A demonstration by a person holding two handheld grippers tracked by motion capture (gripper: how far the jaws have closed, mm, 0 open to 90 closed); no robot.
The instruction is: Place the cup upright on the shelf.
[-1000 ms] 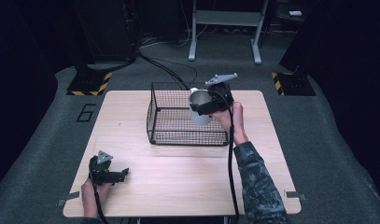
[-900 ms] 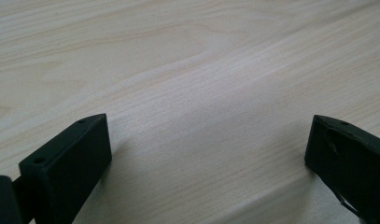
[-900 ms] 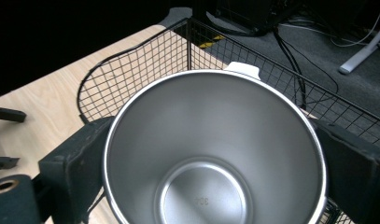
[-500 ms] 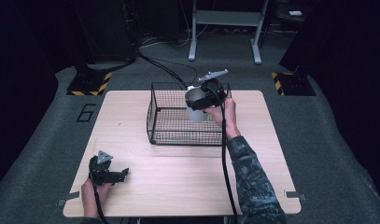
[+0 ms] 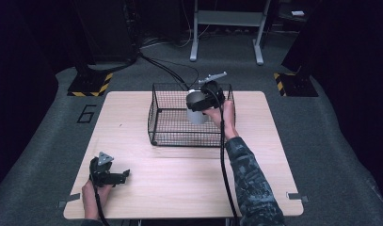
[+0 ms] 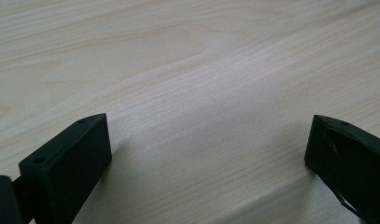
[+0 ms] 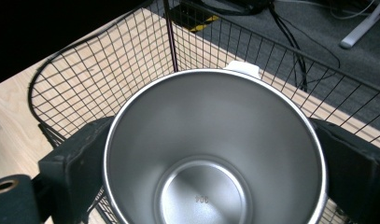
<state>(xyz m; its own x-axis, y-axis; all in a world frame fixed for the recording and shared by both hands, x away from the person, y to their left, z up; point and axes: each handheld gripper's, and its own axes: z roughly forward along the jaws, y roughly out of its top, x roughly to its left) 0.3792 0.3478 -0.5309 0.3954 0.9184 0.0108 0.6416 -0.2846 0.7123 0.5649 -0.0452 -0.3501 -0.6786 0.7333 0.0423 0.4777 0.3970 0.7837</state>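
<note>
Right gripper (image 5: 202, 104) has carried the shiny steel cup (image 7: 215, 154), pinched between its jaws, from 3 o'clock to over the black wire basket (image 5: 179, 115). Lowering and release remain; left gripper (image 5: 115, 176) idle, jaws spread, at 7 o'clock.

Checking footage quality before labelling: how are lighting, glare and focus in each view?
High view: soft focus, dark surroundings, evenly lit pale wooden table. Left gripper view: sharp wood grain, soft shadow by the black left claw. Right gripper view: shiny steel cup sharp, mild sheen, no harsh glare; black wire basket crisp.
</note>
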